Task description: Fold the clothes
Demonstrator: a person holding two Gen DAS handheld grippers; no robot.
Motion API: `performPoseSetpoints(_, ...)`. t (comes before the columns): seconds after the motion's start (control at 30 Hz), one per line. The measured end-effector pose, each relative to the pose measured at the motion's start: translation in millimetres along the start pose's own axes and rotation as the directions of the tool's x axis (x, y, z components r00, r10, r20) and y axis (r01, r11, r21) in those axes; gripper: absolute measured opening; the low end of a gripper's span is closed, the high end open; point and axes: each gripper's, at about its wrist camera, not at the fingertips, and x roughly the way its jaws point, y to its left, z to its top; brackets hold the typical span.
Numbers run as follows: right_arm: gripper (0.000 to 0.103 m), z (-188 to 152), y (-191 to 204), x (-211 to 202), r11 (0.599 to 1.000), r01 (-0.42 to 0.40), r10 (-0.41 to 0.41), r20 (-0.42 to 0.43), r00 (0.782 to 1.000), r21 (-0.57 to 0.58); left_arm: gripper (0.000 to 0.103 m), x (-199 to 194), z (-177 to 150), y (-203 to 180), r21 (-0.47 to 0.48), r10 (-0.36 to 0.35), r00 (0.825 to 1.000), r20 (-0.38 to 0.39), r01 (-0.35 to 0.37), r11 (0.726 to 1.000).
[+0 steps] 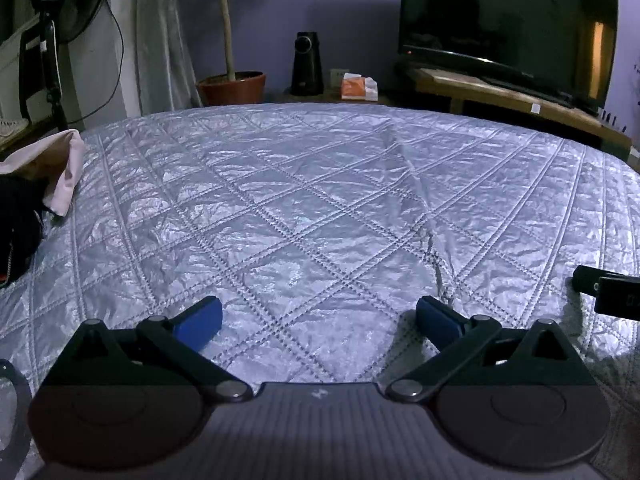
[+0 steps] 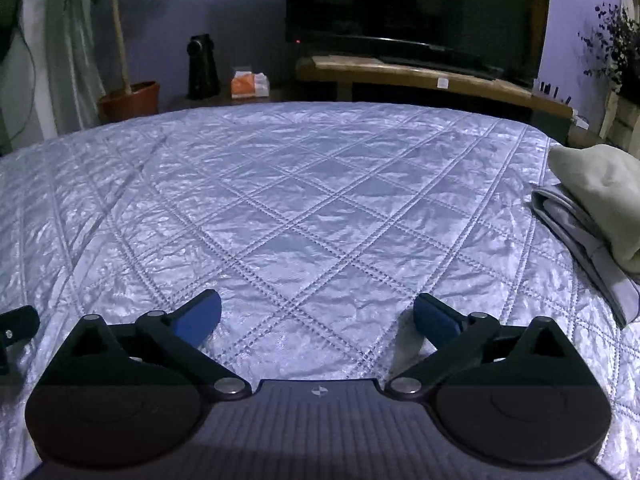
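Note:
My left gripper (image 1: 318, 316) is open and empty, low over the quilted silver bedspread (image 1: 300, 200). A pile of unfolded clothes, pale pink (image 1: 66, 168) over black (image 1: 18, 220), lies at the left edge of the left wrist view. My right gripper (image 2: 316, 314) is open and empty over the same bedspread (image 2: 300, 200). Folded clothes lie at the right edge of the right wrist view: a pale green piece (image 2: 604, 196) on top of a grey one (image 2: 580, 232). The right gripper's body shows at the right edge of the left wrist view (image 1: 608, 292).
Beyond the bed's far edge stand a potted plant (image 1: 232, 88), a black device (image 1: 307, 64), an orange tissue box (image 1: 359, 87) and a TV (image 1: 508, 28) on a wooden stand (image 1: 520, 100). A fan (image 1: 60, 4) stands at the far left.

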Motion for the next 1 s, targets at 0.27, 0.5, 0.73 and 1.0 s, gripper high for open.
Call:
performPoseSetpoints(0.27, 0.103, 0.7, 0.8, -0.7, 1.0, -0.005, 0.005, -0.005, 1.0, -0.005, 0.102, -3.8, -1.7, 0.6, -0.027, -0.005, 1.0, 0.004, 0.005, 1.0)
performPoseSetpoints(0.5, 0.103, -1.8, -1.4, -14.8, 0.999, -0.037, 0.034, -0.09, 0.995, -0.032, 0.102, -11.5, -2.3, 3.7, -0.124, -0.013, 1.0, -0.002, 0.013, 0.992)
performPoseSetpoints(0.73, 0.103, -7.9, -11.9, -25.7, 0.999, -0.024, 0.02, -0.126, 0.992, -0.029, 0.102, -9.7, 0.7, -11.2, -0.06, -0.001, 0.999, -0.045, -0.001, 0.998)
performPoseSetpoints(1.0, 0.102, -4.4, -44.7, -27.3, 0.98, 0.168, -0.156, -0.114, 0.981, 0.105, 0.102, -17.8, 1.8, -25.6, -0.024, -0.087, 0.996, -0.031, 0.086, 0.996)
